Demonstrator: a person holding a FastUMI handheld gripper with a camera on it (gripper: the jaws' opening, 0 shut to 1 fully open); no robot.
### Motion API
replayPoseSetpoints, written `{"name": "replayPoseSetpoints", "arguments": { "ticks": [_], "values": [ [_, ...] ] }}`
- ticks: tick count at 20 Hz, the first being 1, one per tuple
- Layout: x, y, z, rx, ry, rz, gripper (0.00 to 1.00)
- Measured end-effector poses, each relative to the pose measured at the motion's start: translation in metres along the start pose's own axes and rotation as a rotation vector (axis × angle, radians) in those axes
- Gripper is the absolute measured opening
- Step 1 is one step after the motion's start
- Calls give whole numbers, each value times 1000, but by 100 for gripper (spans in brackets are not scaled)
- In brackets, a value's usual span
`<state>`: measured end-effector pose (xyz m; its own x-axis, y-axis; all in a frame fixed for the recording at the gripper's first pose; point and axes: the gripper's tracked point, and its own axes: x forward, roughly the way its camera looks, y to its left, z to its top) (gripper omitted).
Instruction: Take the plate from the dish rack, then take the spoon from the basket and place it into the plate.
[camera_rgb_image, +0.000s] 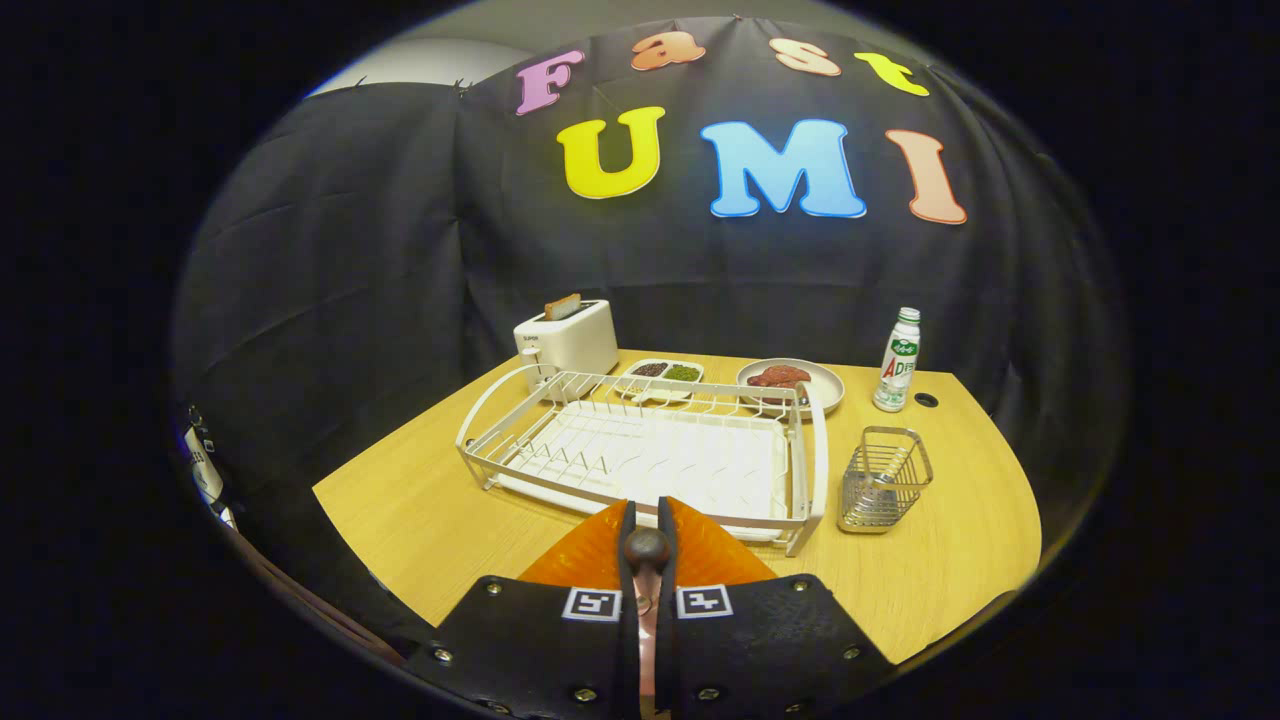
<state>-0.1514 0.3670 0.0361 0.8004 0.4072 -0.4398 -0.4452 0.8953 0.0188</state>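
My gripper (647, 520) hangs low over the near edge of the table, its fingers drawn close together on a thin spoon (647, 548). The spoon's dark rounded end sticks out between the fingertips and its pale handle runs back down the gap. Right under the fingers lies an orange plate (590, 560) on the wood, showing on both sides of them, most of it hidden by the gripper body. Just beyond stands the white wire dish rack (640, 450) with nothing in its slots. The metal mesh basket (884, 478) stands to the rack's right.
Behind the rack are a white toaster (568, 338) with a slice of bread, a small two-part dish (664, 373), and a grey plate with meat (792, 382). A bottle (898, 360) stands at the back right, beyond the basket. Bare tabletop (400, 510) lies left of the rack.
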Motion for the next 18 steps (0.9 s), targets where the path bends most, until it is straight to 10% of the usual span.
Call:
{"name": "replayPoseSetpoints", "arguments": {
  "ticks": [18],
  "values": [
    [14, -15, -33, -19, 80, 34, 20]
  ]
}}
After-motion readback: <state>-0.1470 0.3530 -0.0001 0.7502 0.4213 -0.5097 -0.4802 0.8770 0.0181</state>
